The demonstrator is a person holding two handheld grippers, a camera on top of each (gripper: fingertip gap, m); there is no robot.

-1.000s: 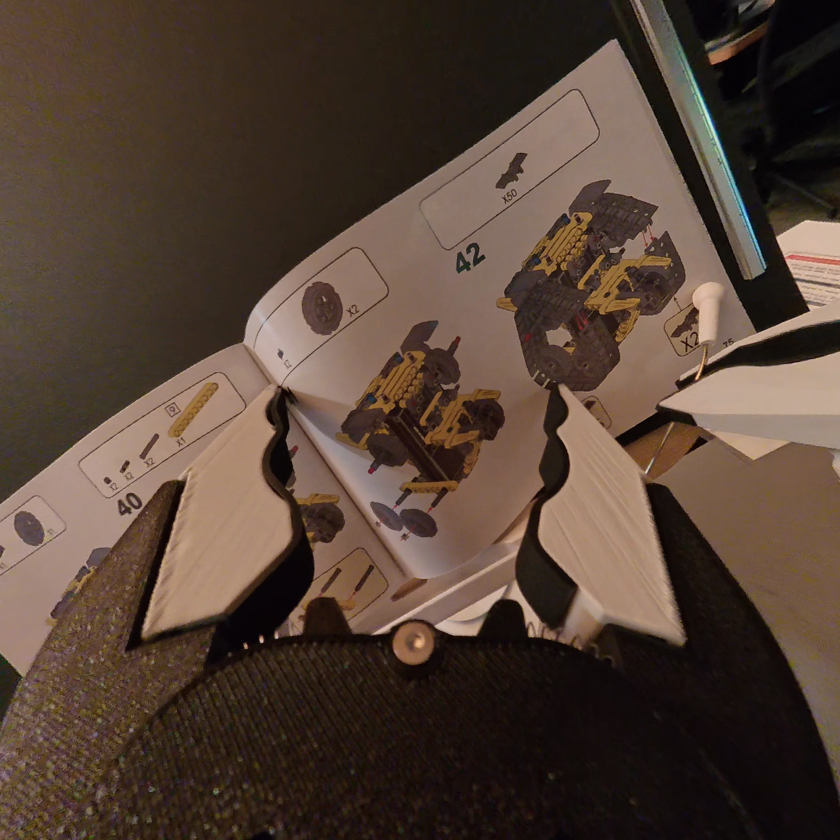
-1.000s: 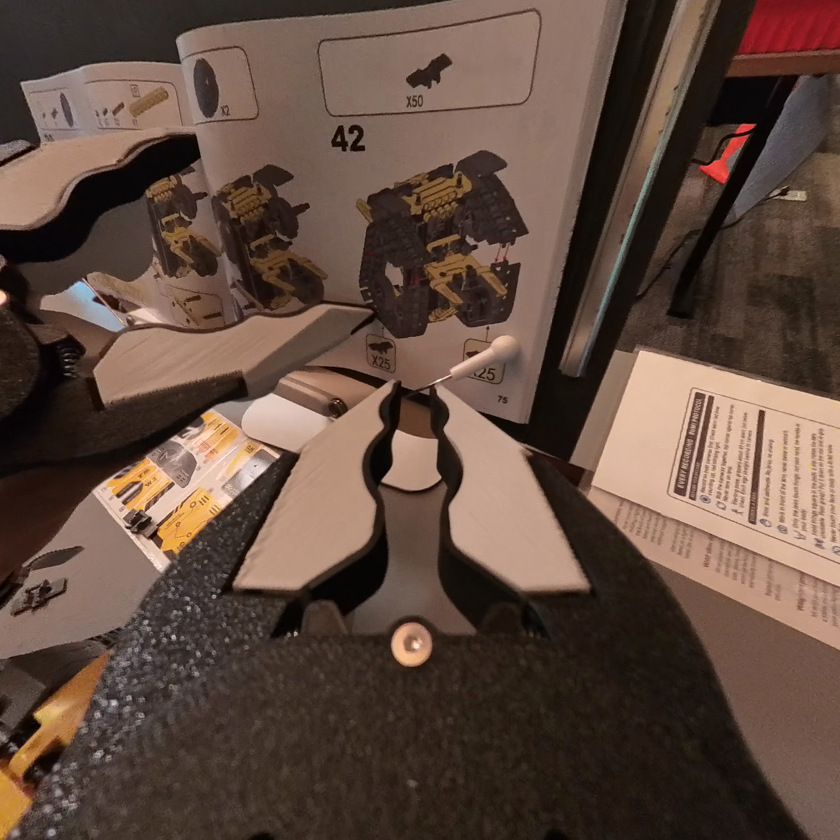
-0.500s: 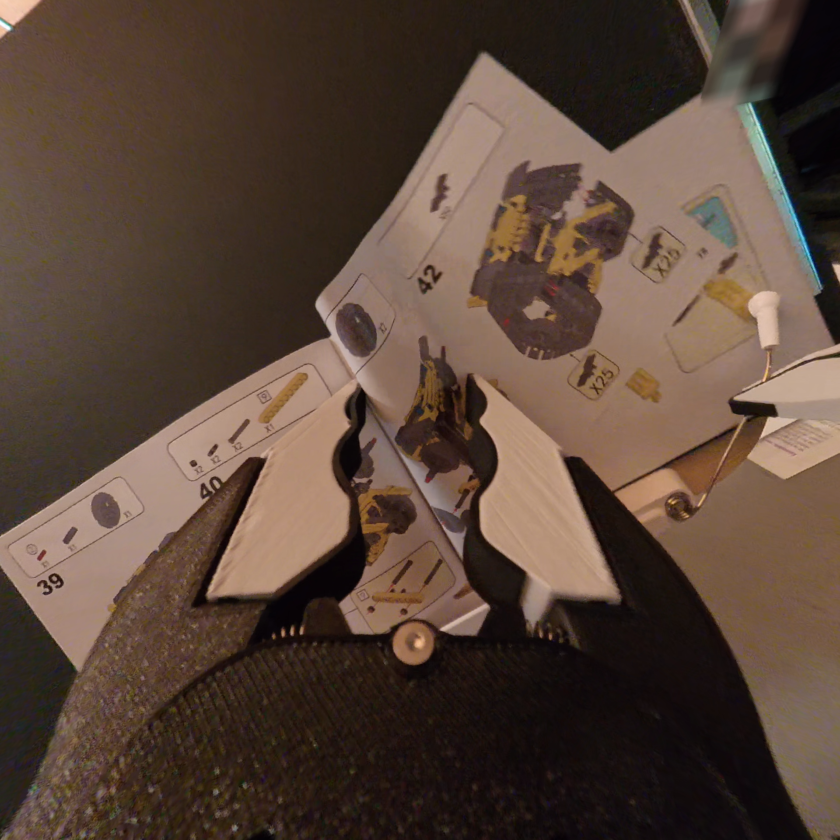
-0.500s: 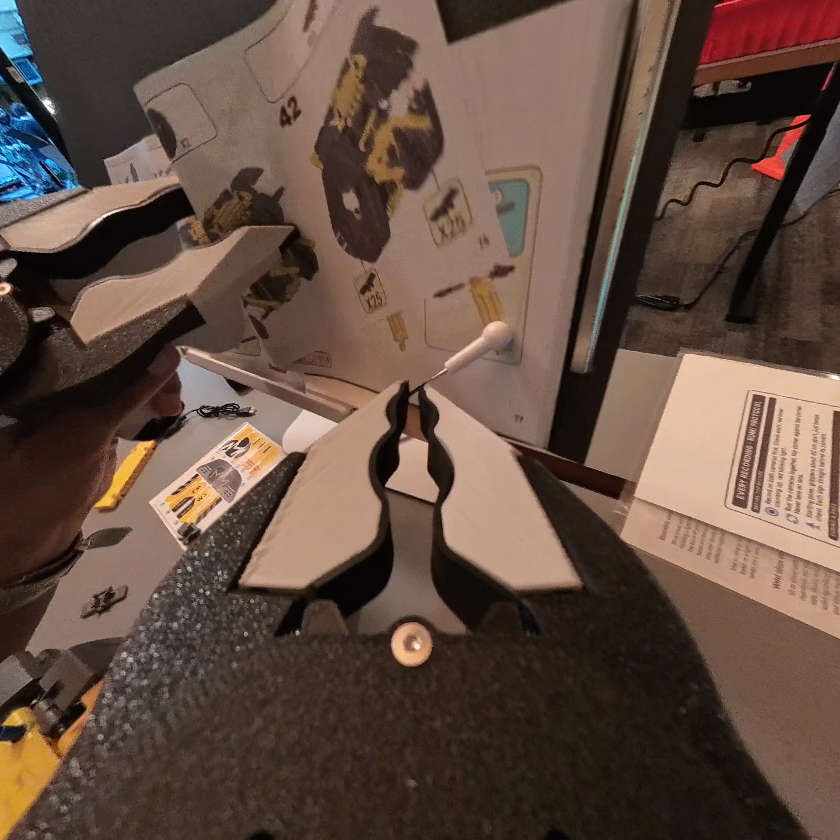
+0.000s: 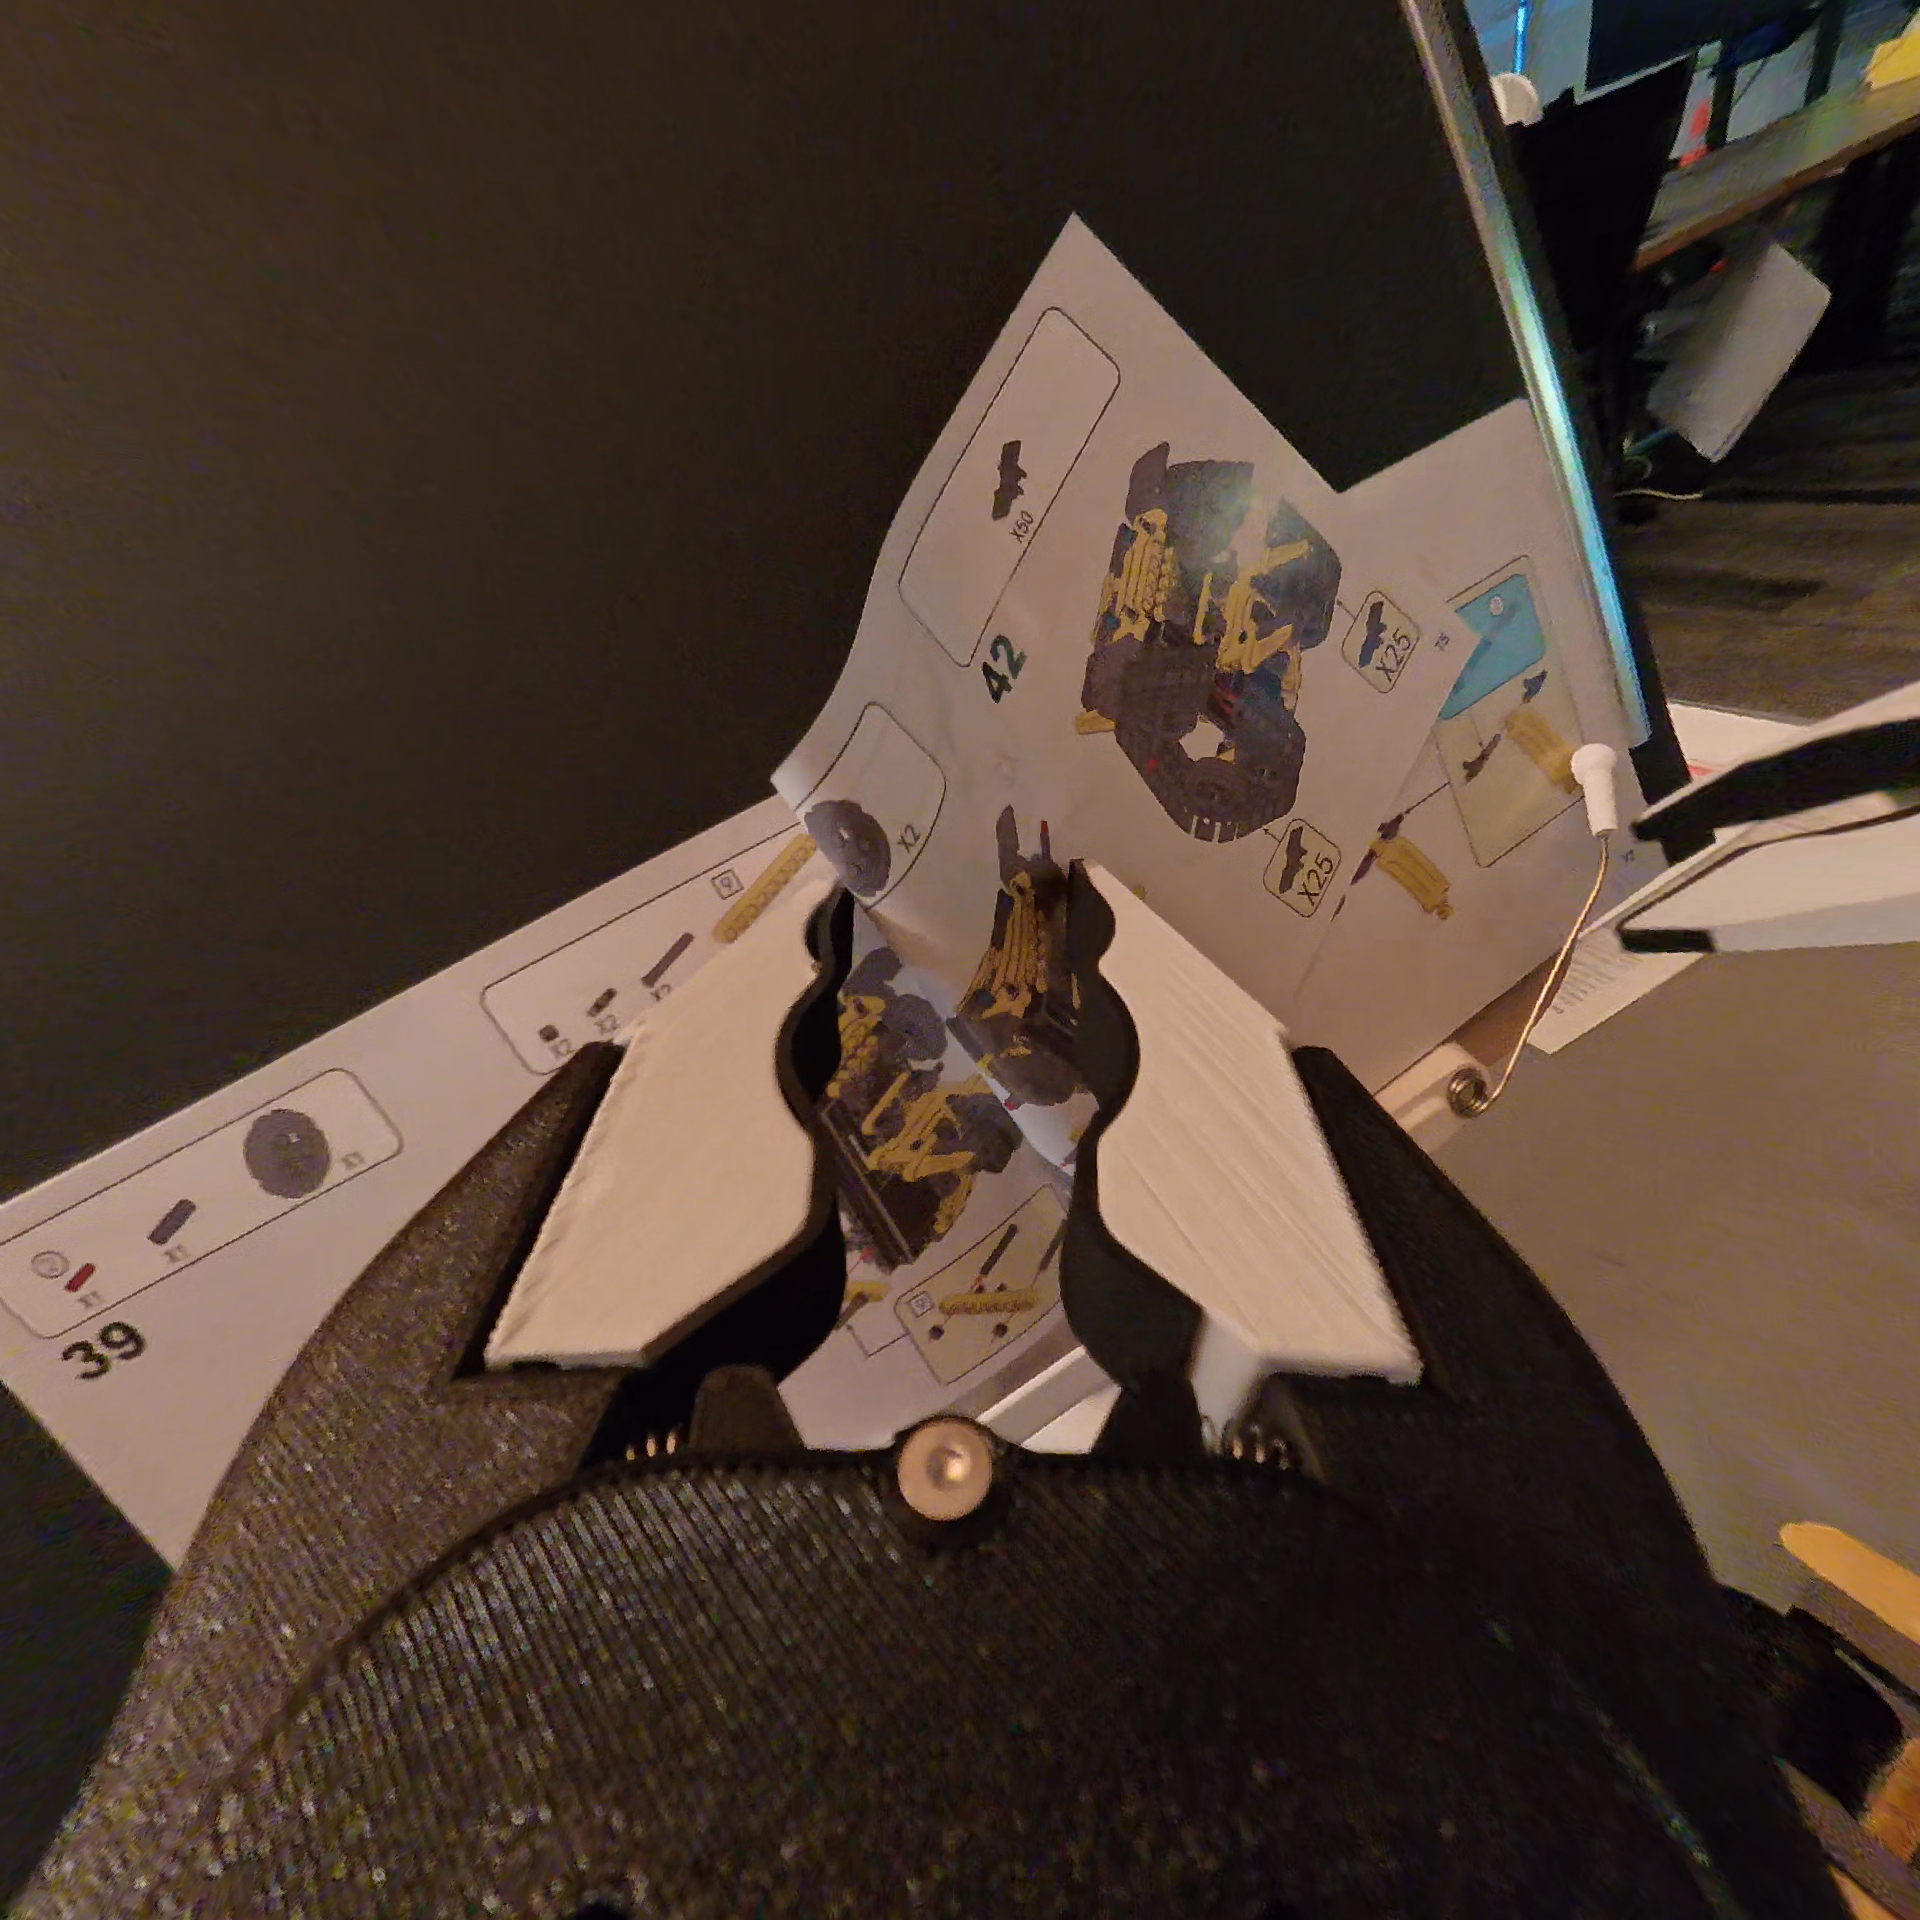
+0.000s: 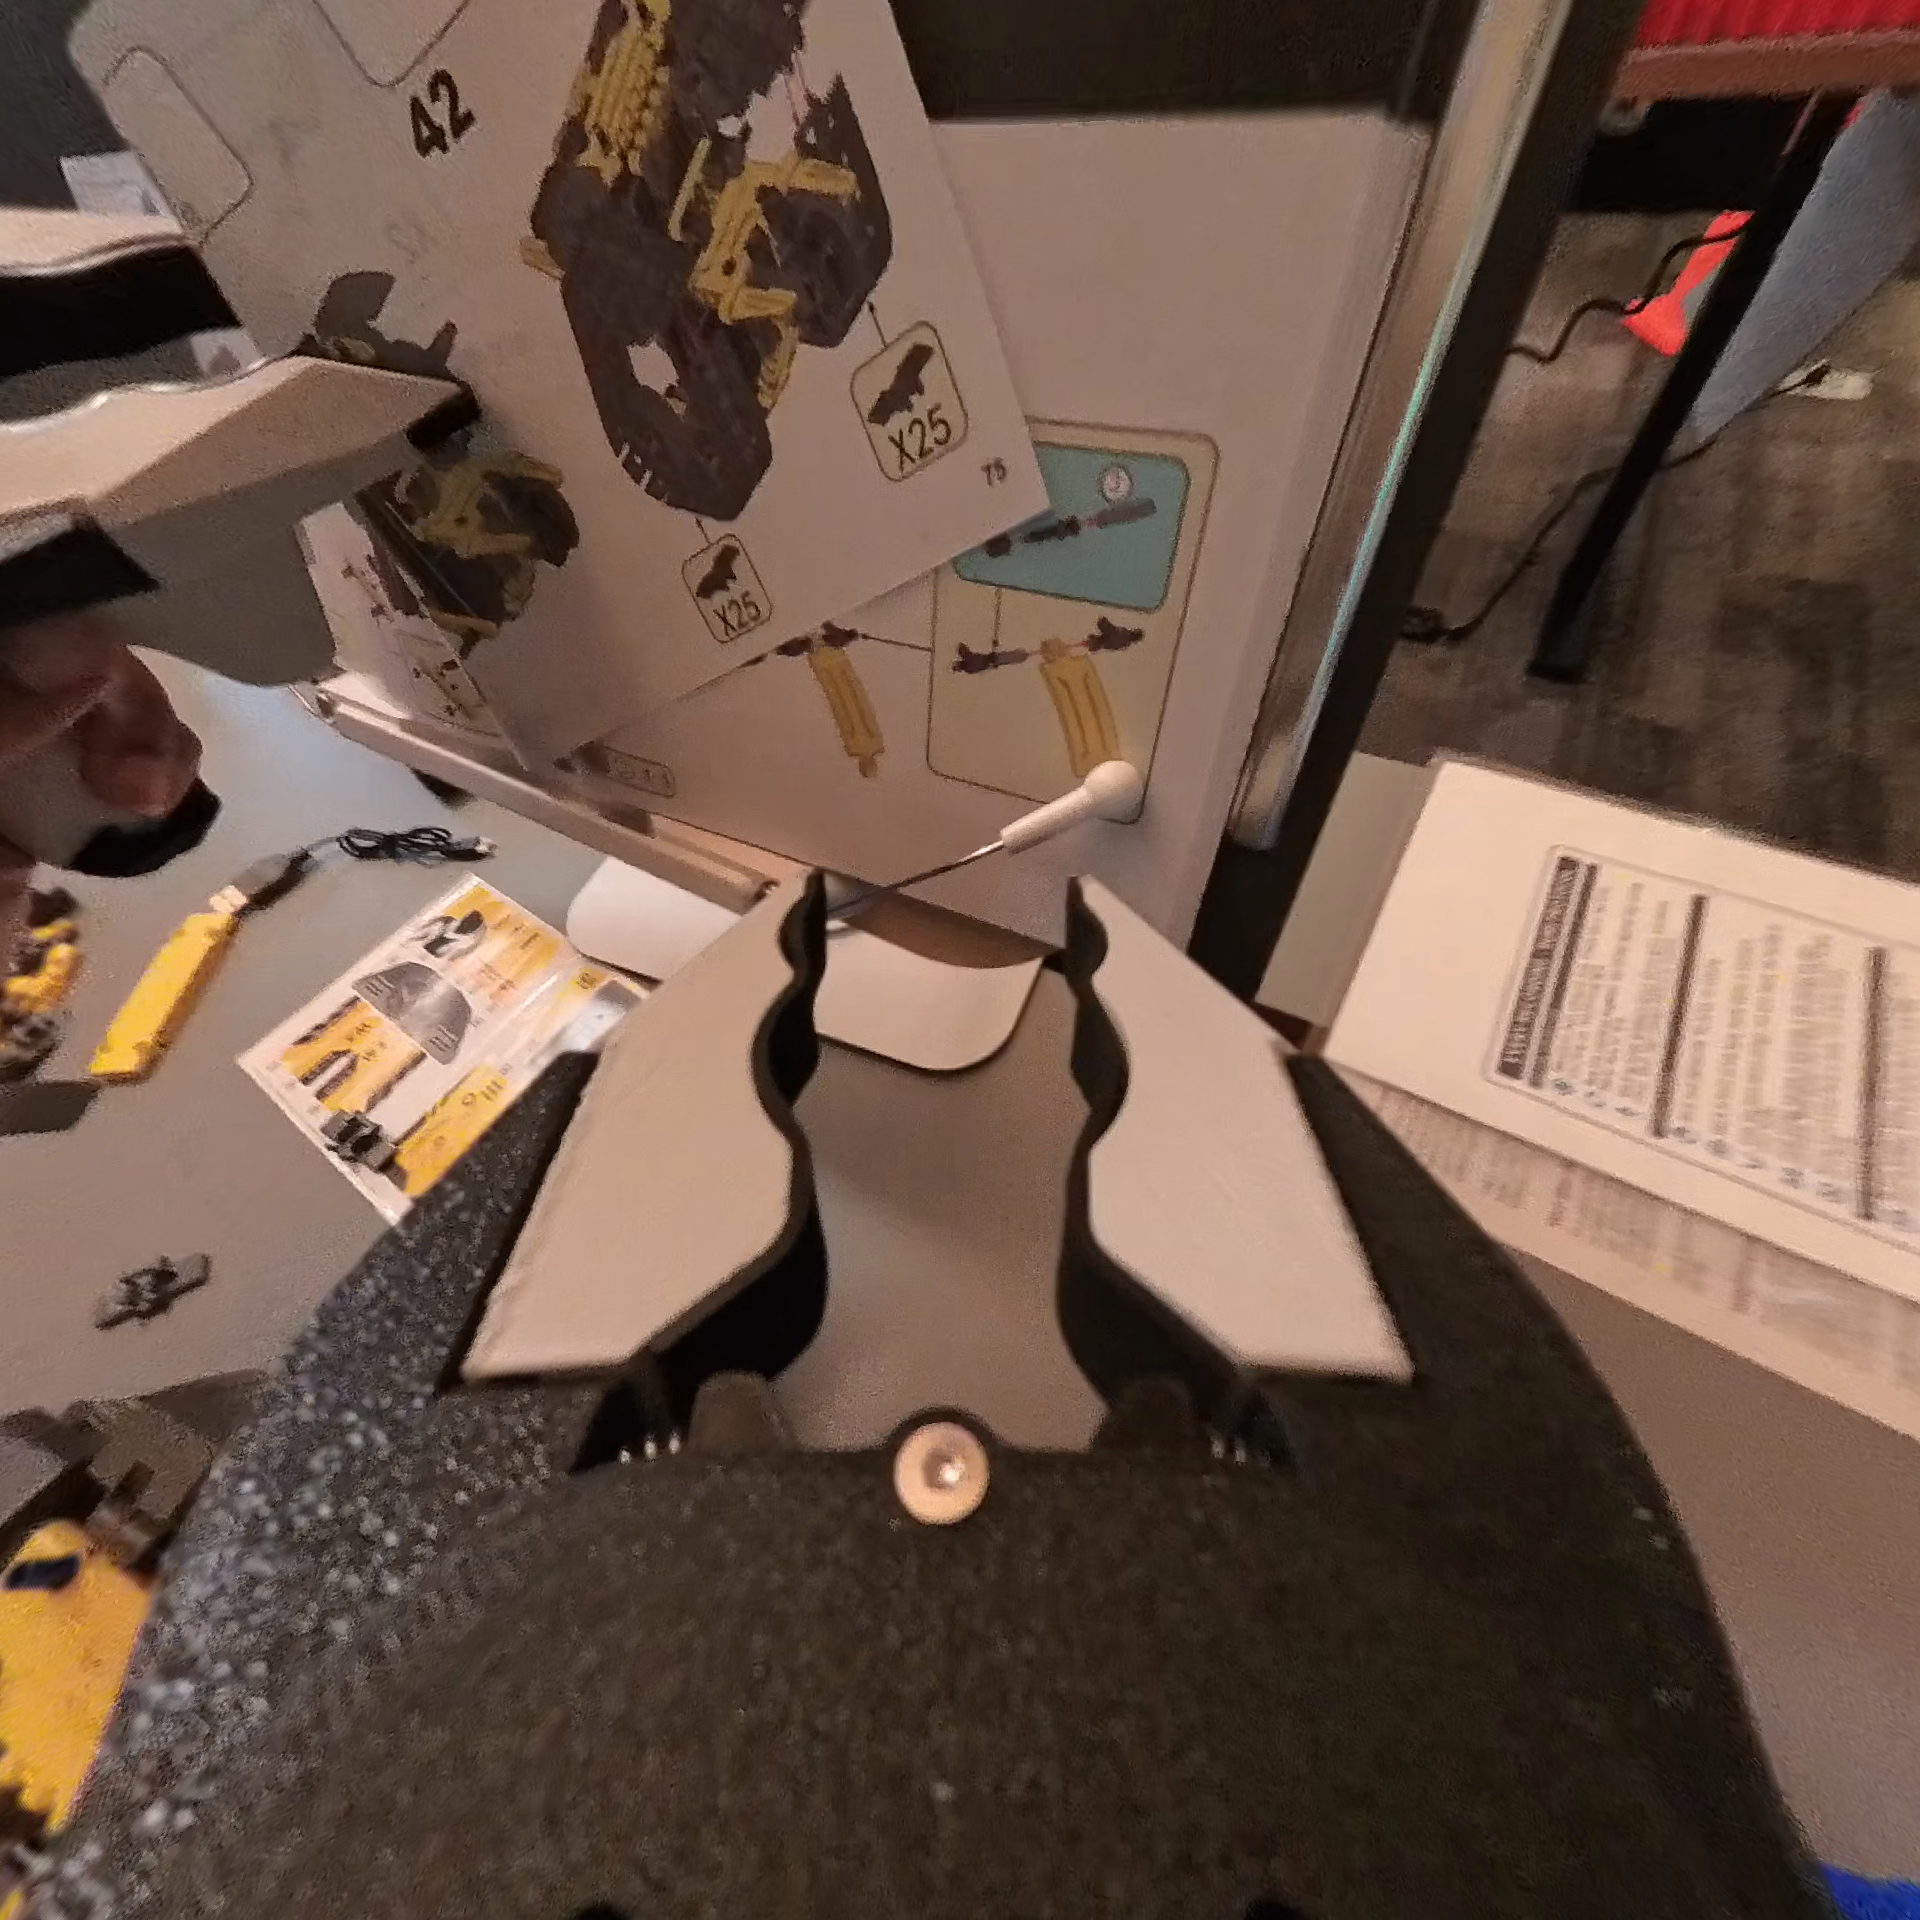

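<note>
Left gripper (image 5: 956, 914), lower centre of the left wrist view: fingers stand partly apart with a loose page (image 5: 1049, 665) of the instruction booklet (image 5: 312, 1174) lifted between the tips; whether the pads actually grip the paper cannot be told. The page rises toward the upper centre of the frame, tilted, and bears a printed yellow-and-black model drawing. Behind it, at right, the next page (image 5: 1455, 748) lies flat against the stand. A white-tipped wire page holder (image 5: 1590, 774) presses on that page at the right edge; its coil sits at the stand's lower ledge. Right gripper (image 6: 945, 904), lower centre of the right wrist view: fingers apart, nothing between them, tips just below the wire page holder (image 6: 1081, 805) and near the white stand base (image 6: 914, 1008). In the same view, the lifted page (image 6: 623, 312) fills the upper left, with the left gripper (image 6: 260, 416) at the left edge. A small yellow leaflet (image 6: 426, 1029) and a yellow tool (image 6: 156, 997) lie on the grey table (image 6: 208, 1226) at left; a printed white sheet (image 6: 1662, 1008) lies at right.
</note>
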